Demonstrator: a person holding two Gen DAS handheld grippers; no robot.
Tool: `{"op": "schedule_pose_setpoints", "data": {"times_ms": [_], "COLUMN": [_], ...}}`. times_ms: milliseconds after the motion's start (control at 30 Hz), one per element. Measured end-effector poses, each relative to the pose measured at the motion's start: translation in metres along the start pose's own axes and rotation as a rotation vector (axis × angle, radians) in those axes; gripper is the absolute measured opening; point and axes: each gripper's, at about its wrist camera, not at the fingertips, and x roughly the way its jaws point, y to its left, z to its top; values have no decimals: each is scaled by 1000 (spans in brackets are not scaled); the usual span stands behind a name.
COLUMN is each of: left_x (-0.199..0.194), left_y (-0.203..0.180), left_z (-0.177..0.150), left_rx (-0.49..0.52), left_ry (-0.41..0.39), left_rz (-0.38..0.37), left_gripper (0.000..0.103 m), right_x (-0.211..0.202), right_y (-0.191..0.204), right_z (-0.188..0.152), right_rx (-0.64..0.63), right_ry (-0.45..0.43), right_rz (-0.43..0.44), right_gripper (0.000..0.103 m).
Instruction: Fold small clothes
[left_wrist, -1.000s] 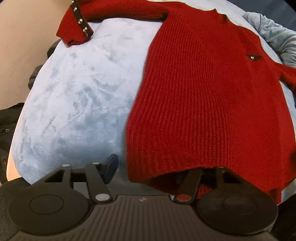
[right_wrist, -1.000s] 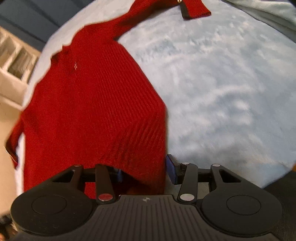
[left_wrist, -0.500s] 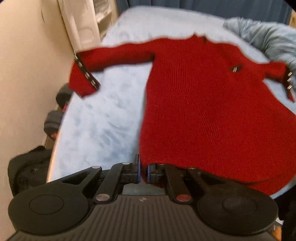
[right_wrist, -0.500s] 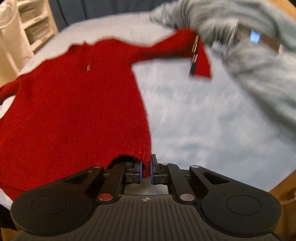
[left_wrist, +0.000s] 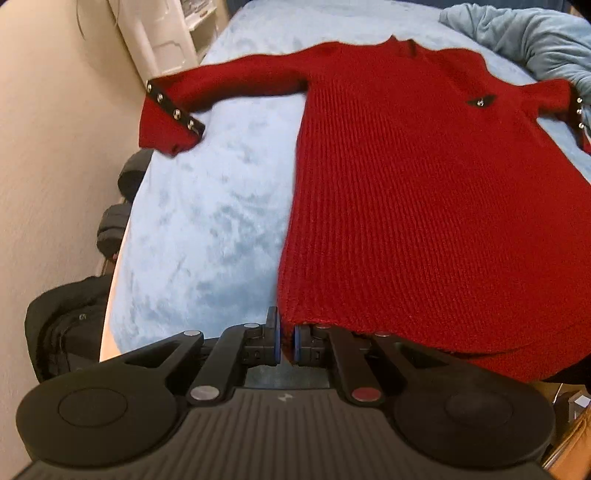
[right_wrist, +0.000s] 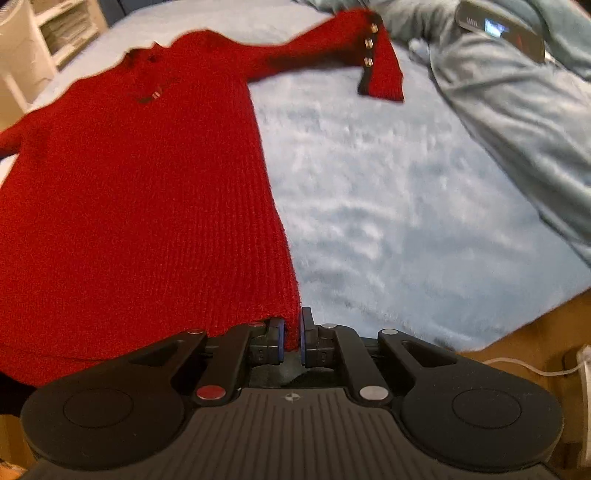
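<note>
A red knit sweater (left_wrist: 424, 192) lies spread face up on a pale blue plush blanket (left_wrist: 207, 221), sleeves out to both sides, each cuff trimmed with a black studded band. My left gripper (left_wrist: 286, 341) is shut on the sweater's lower left hem corner. In the right wrist view the same sweater (right_wrist: 140, 206) fills the left half, and my right gripper (right_wrist: 291, 338) is shut on its lower right hem corner. Both corners are lifted off the blanket while the chest and sleeves still rest on it.
A rumpled grey-blue garment (right_wrist: 517, 122) with a dark device (right_wrist: 498, 29) on it lies at the right. A white shelf unit (left_wrist: 162, 33) stands at the far left. Black bags (left_wrist: 62, 332) sit on the floor by the beige wall. A white cable (right_wrist: 535, 367) runs along the wooden floor.
Both grippers closed on the hem corners, then rose and pulled back, lifting the hem. More of the sweater and the room now shows in each view.
</note>
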Motion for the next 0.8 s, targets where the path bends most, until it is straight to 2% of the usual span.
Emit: {"op": "schedule_pose_setpoints", "data": {"times_ms": [133, 167, 200, 233, 267, 333, 400, 467, 533, 600, 633, 700, 767, 800], "left_x": [4, -2, -7, -13, -19, -33, -51, -77, -99, -123, -132, -144, -146, -145], "left_y": [-2, -3, -2, -1, 0, 3, 4, -1, -12, -25, -33, -54, -75, -82], "left_z": [-4, -7, -10, -15, -20, -27, -29, -23, -12, 4, 11, 23, 30, 32], "left_rx": [-21, -26, -30, -35, -37, -32, -21, -5, -16, -48, -53, -44, -5, 5], "left_ry": [-3, -12, -23, -37, -56, -92, -135, -197, -220, -263, -282, -303, -301, -290], "left_rz": [-4, -6, -9, -3, 17, 54, 74, 74, 77, 56, 37, 44, 71, 83], "left_gripper": [14, 26, 54, 71, 94, 97, 97, 97, 103, 103, 103, 103, 103, 103], "right_x": [10, 6, 2, -3, -9, -27, -49, -76, -104, -129, -142, -158, -165, -165], "right_y": [8, 12, 13, 14, 14, 12, 12, 20, 37, 60, 72, 95, 115, 123], "right_z": [-7, -10, -15, -19, -23, -27, -29, -29, -24, -16, -13, -9, -9, -10], "right_rx": [-5, -10, -14, -17, -15, 11, 40, 42, 21, -26, -56, -101, -131, -144], "right_ry": [89, 111, 126, 136, 144, 114, 43, -45, -128, -207, -268, -356, -408, -426], "right_rz": [-10, -20, -34, -41, -43, -41, -27, 9, 56, 91, 104, 93, 74, 63], "right_gripper": [8, 8, 8, 8, 10, 14, 28, 32, 39, 52, 53, 68, 74, 74]}}
